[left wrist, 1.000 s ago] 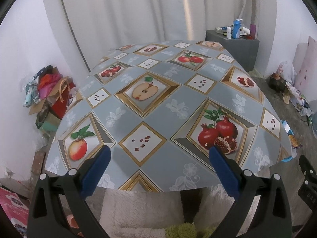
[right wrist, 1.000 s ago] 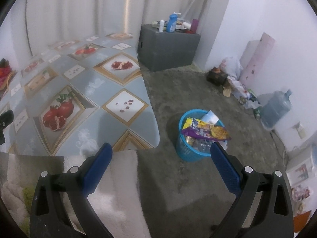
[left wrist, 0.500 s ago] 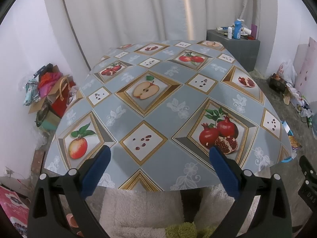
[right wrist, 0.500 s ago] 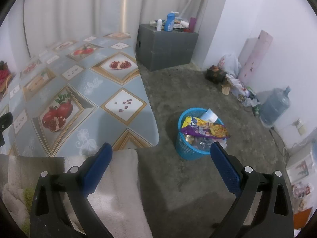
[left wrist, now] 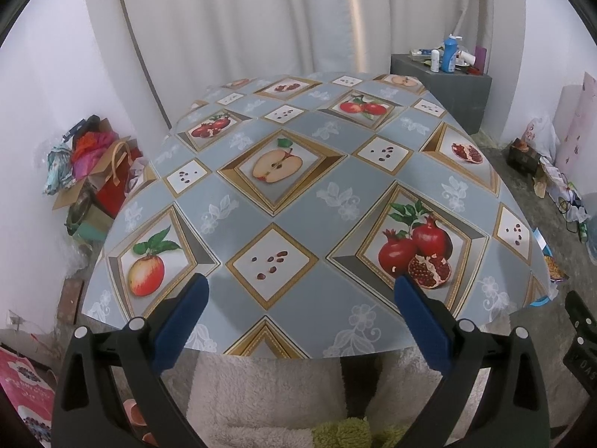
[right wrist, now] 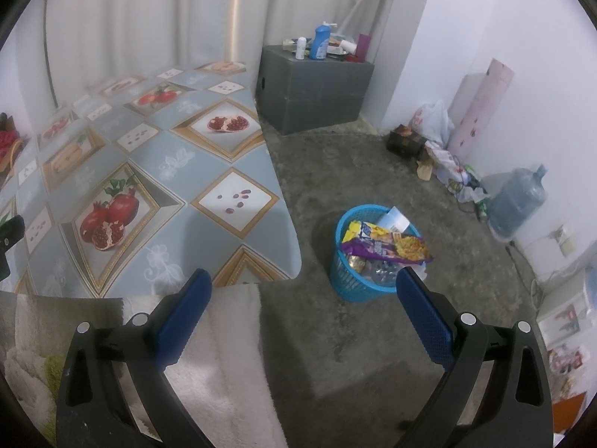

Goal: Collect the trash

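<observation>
Trash wrappers [right wrist: 388, 242] fill the blue basket [right wrist: 349, 287] on the concrete floor beside the fruit-patterned table [left wrist: 298, 194], while the left gripper [left wrist: 298, 295] and right gripper [right wrist: 304, 291] both gape wide, empty.

Glossy printed tablecloth [left wrist: 306, 201], woven blue plastic basket [right wrist: 358, 291], rough concrete floor [right wrist: 335, 171], fluffy rug [right wrist: 224, 354].

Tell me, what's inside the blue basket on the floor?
The blue basket is full of trash. A purple and yellow snack wrapper lies across the top, a white and blue carton sticks up behind it, and shiny crumpled wrappers sit underneath. Anything deeper is covered.
</observation>
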### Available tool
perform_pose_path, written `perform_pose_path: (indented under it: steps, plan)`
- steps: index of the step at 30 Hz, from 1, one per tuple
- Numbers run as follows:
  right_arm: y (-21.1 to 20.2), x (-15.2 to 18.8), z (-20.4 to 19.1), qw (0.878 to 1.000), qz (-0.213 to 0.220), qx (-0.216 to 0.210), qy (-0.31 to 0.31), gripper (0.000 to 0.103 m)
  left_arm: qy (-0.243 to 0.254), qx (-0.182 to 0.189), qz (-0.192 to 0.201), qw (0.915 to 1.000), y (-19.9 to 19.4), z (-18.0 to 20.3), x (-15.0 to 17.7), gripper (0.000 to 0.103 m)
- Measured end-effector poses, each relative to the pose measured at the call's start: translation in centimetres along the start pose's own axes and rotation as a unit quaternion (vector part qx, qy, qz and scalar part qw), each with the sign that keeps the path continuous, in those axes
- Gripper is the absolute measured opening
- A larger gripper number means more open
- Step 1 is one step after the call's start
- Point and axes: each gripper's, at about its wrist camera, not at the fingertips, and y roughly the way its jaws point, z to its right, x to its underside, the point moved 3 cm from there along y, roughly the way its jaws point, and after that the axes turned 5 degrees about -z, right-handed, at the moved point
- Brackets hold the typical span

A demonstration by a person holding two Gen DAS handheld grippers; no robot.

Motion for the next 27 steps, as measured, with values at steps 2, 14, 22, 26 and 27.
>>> perform_pose_path:
  steps: [2, 14, 22, 26, 27]
  plan:
    - [0.02, 0.01, -0.03, 1.000, -0.001, 0.001, 0.001, 0.095, -0.001, 0.000, 0.000, 1.0000, 0.04, -0.06, 0.06, 0.097]
    - [-0.11, -0.01, -0.19, 1.000, 0.001, 0.000, -0.002, 0.095, -0.001, 0.001, -0.001, 1.0000, 0.19, -0.24, -0.04, 0.097]
    - [-0.19, -0.04, -0.19, 1.000, 0.001, 0.000, -0.002, 0.095, -0.003, 0.003, -0.005, 1.0000, 0.47, -0.38, 0.50, 0.097]
    - [-0.18, -0.06, -0.17, 1.000, 0.000, 0.000, -0.002, 0.095, -0.003, 0.003, -0.005, 1.0000, 0.49, -0.43, 0.33, 0.097]
    - [-0.18, -0.05, -0.17, 1.000, 0.001, 0.000, -0.002, 0.095, -0.003, 0.003, -0.005, 1.0000, 0.47, -0.39, 0.40, 0.097]
